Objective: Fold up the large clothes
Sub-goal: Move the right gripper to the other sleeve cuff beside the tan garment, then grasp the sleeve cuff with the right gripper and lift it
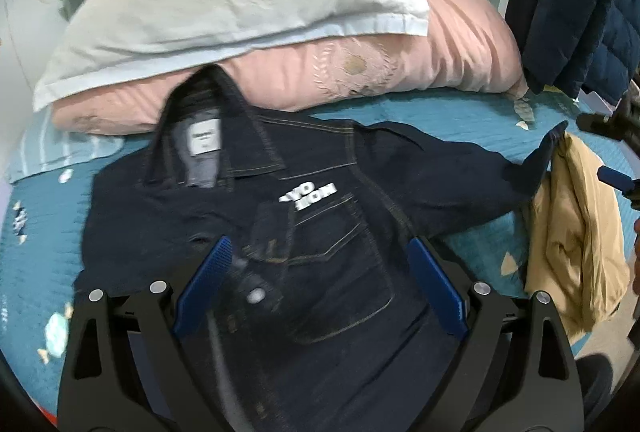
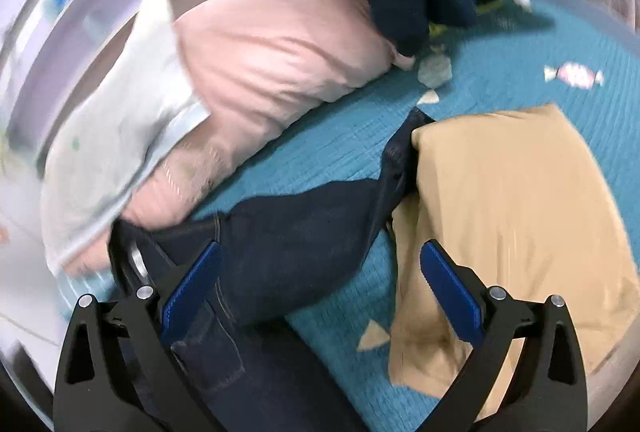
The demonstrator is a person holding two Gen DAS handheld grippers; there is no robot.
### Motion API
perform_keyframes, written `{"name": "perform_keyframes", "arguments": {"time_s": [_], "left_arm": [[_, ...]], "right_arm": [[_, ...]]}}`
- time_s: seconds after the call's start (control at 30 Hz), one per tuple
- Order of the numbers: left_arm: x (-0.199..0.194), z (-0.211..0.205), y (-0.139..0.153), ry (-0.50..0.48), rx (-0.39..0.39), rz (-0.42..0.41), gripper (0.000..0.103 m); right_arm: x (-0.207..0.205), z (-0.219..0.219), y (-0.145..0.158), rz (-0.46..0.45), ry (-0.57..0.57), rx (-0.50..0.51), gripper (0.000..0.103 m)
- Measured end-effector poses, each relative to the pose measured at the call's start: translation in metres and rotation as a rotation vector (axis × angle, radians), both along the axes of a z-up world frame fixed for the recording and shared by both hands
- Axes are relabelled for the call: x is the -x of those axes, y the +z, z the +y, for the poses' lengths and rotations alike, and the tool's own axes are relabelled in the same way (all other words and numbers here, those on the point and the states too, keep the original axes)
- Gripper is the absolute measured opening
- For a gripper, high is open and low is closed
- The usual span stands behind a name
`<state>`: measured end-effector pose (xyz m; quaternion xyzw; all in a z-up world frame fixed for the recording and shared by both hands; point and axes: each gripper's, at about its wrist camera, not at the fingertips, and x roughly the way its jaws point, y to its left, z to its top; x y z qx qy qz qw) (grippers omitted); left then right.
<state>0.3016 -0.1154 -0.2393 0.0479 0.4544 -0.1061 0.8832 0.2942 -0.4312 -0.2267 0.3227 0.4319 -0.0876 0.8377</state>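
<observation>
Lying beneath open left claw (image 1: 320, 272): denim jacket (image 1: 320, 192)

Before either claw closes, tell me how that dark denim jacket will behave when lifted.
The denim jacket will probably drape rather than hold shape: its sleeve already lies limp and creased across the teal bedspread. Thick seams and the pocket suggest fairly heavy cloth. The collar stands up, so it likely stays stiffer.

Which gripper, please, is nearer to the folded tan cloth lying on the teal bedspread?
Right. The right gripper hangs open at the folded tan cloth, one finger over its edge. The left gripper hangs open over the dark denim jacket's chest, the cloth off beside it.
</observation>
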Motion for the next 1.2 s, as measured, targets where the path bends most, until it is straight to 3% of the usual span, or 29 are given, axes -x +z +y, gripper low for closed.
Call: {"name": "perform_keyframes", "arguments": {"time_s": [0.1,0.23,0.3,0.47,0.53,0.6,0.63,0.73,0.8,0.83,0.87,1.03,1.2], "left_arm": [[-0.024,-0.012,-0.013,-0.004,0.032,0.039,0.09],[-0.063,-0.028,-0.033,0.003,0.109,0.104,0.088],[-0.078,-0.033,-0.041,0.01,0.138,0.133,0.075],[-0.105,-0.038,-0.059,0.029,0.227,0.228,0.058],[-0.112,-0.041,-0.067,0.025,0.228,0.258,0.038],[-0.117,-0.044,-0.077,0.023,0.223,0.289,0.007],[-0.121,-0.045,-0.086,0.025,0.218,0.313,0.002],[-0.133,-0.044,-0.119,0.051,0.207,0.38,0.0],[-0.137,-0.044,-0.139,0.065,0.199,0.416,0.0],[-0.136,-0.043,-0.138,0.062,0.201,0.397,0.0],[-0.135,-0.045,-0.138,0.057,0.193,0.39,0.0],[-0.131,-0.045,-0.136,0.032,0.179,0.37,0.0],[-0.132,-0.046,-0.138,0.024,0.169,0.354,0.0]], "right_arm": [[-0.022,-0.02,-0.007,0.024,-0.006,-0.083,0.086],[-0.044,-0.035,-0.014,0.07,-0.001,-0.095,0.079],[-0.055,-0.043,-0.025,0.108,0.005,-0.142,0.074],[-0.072,-0.054,-0.049,0.173,-0.012,-0.196,0.064],[-0.079,-0.055,-0.056,0.184,-0.017,-0.204,0.062],[-0.085,-0.053,-0.062,0.223,-0.036,-0.163,0.06],[-0.087,-0.053,-0.066,0.247,-0.055,-0.146,0.06],[-0.093,-0.05,-0.077,0.312,-0.089,-0.071,0.057],[-0.096,-0.047,-0.09,0.367,-0.112,0.003,0.042],[-0.095,-0.047,-0.094,0.383,-0.117,0.025,0.017],[-0.093,-0.048,-0.097,0.368,-0.122,0.037,0.008],[-0.076,-0.037,-0.076,0.213,-0.091,0.038,0.006],[-0.074,-0.008,-0.028,0.021,0.024,0.014,0.006]]}}
